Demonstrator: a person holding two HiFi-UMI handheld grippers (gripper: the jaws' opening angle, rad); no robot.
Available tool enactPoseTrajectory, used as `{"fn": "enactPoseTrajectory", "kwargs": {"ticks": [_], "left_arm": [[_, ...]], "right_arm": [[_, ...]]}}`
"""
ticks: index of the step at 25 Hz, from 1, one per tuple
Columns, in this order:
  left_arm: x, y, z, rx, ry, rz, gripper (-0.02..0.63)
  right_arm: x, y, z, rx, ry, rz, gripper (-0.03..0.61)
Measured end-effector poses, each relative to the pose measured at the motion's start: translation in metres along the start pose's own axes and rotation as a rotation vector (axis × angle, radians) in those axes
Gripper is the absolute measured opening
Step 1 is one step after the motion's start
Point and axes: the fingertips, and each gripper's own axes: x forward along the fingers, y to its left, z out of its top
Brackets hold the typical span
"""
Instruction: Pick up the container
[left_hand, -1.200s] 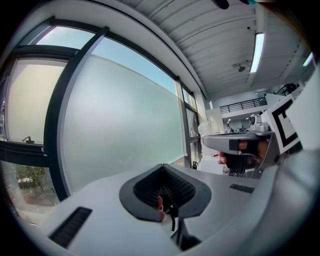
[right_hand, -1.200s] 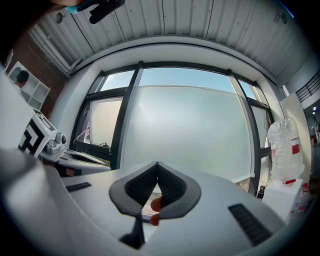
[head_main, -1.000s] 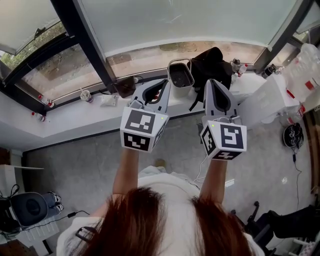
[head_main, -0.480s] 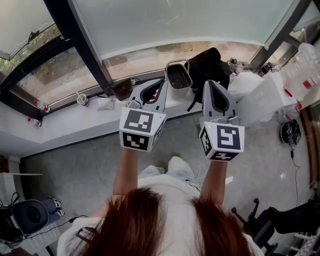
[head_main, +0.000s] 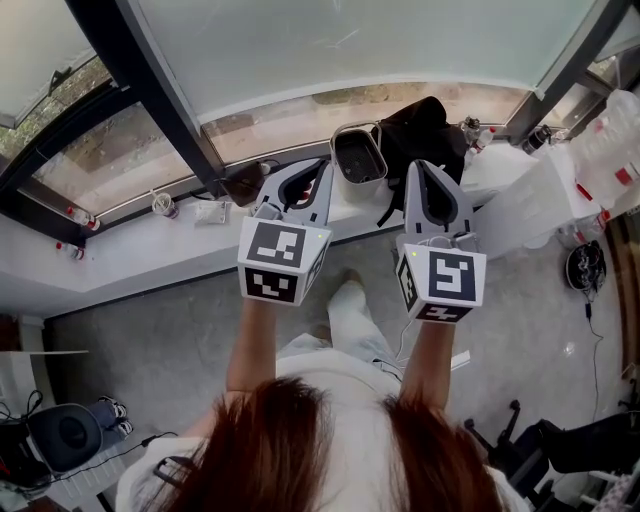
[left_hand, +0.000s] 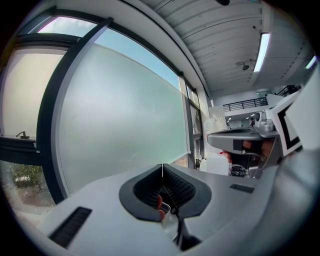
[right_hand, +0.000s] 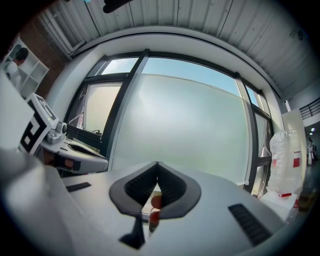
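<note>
A metal container (head_main: 360, 155) with a wire handle stands on the white window ledge (head_main: 130, 245), dark inside. My left gripper (head_main: 322, 166) is held up just left of it, jaws shut with nothing between them. My right gripper (head_main: 418, 166) is just right of it, also shut and empty. Both are apart from the container. In the left gripper view the left gripper (left_hand: 162, 166) points at frosted glass, its tips meeting. The right gripper view shows the right gripper (right_hand: 157, 164) the same way. The container is hidden in both gripper views.
A black bag (head_main: 428, 128) lies against the container's right side. Small bottles (head_main: 478, 138) and white plastic packs (head_main: 565, 185) crowd the ledge's right end. A cup (head_main: 160, 204) stands at the left. A dark window post (head_main: 150, 95) rises behind the left gripper.
The person has stepped toward the ledge, one leg now forward. Both grippers stay shut side by side, flanking the container as before.
</note>
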Motion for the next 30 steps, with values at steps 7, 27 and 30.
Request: {"fn": "enactPoseTrajectory", "kwargs": {"ticks": [7,27,30], "left_arm": [[0.044,0.008,-0.006,0.017,0.013,0.021,0.018],[0.19,0.044,-0.025,-0.005,0.071,0.051,0.02],[0.209,0.05,-0.03,-0.016,0.077,0.074,0.02]], "right_arm": [[0.033,-0.021,-0.016,-0.011,0.009,0.015,0.025],[0.17,-0.077,-0.083,-0.053,0.119,0.107,0.026],[0.189,-0.087,-0.093,-0.08,0.131,0.128,0.026]]}}
